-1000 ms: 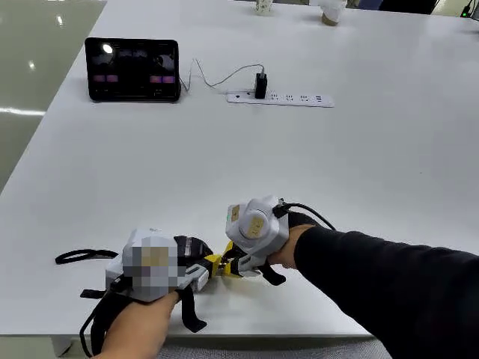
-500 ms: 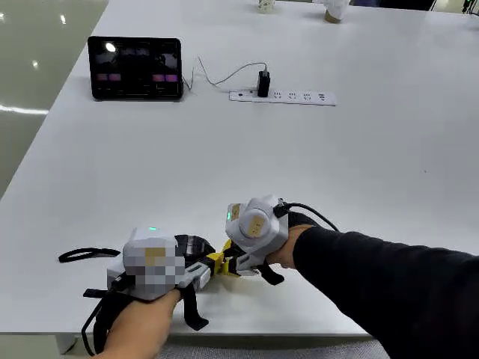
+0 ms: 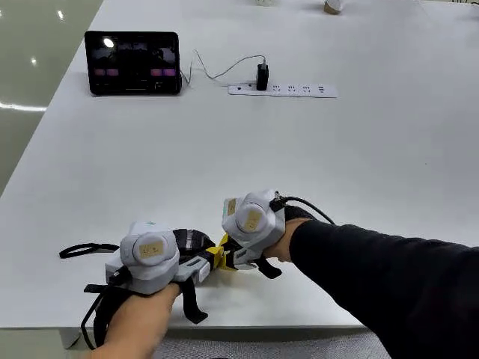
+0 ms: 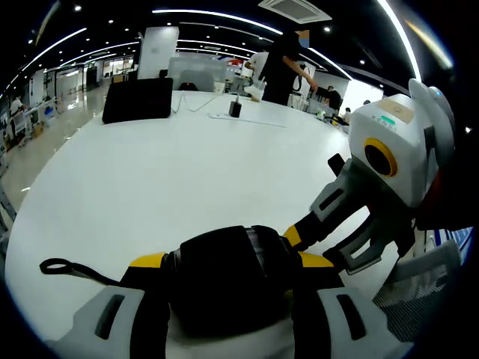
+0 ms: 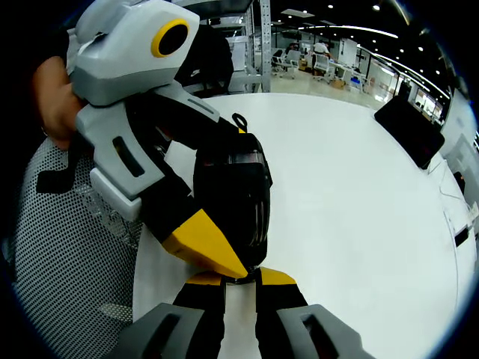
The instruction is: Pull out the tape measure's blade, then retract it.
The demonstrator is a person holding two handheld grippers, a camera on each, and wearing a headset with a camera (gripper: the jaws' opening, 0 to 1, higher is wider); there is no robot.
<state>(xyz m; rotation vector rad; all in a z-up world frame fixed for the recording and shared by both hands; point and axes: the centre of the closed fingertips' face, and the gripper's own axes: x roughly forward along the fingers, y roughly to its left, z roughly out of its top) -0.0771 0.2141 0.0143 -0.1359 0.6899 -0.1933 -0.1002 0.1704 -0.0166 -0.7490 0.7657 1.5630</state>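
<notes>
The tape measure [image 4: 232,277] is found lying close to the near edge of the table [image 3: 299,149], toward its near left corner. Its black strap [image 3: 82,249] is trailed away along that edge. The black case is clamped from both sides between the yellow-tipped jaws of the left gripper [image 4: 232,263].

The right gripper [image 5: 243,278] is brought up against the case at its mouth. Its jaws are drawn almost together, with just a narrow slit left between the tips. Whether the blade's end hook is pinched in that slit cannot be told, as the part is too small.

No length of blade is seen between the case and the right gripper in any view, so the pull is judged not yet begun. What appears done is the approach: the case is held fast and the second gripper is set at the blade's end. Both steps of the task are left, the drawing out of the blade away from the case and then its retraction.

A tablet [image 3: 133,63] and a power strip [image 3: 284,90] are placed well apart from the work, toward the far edge.
</notes>
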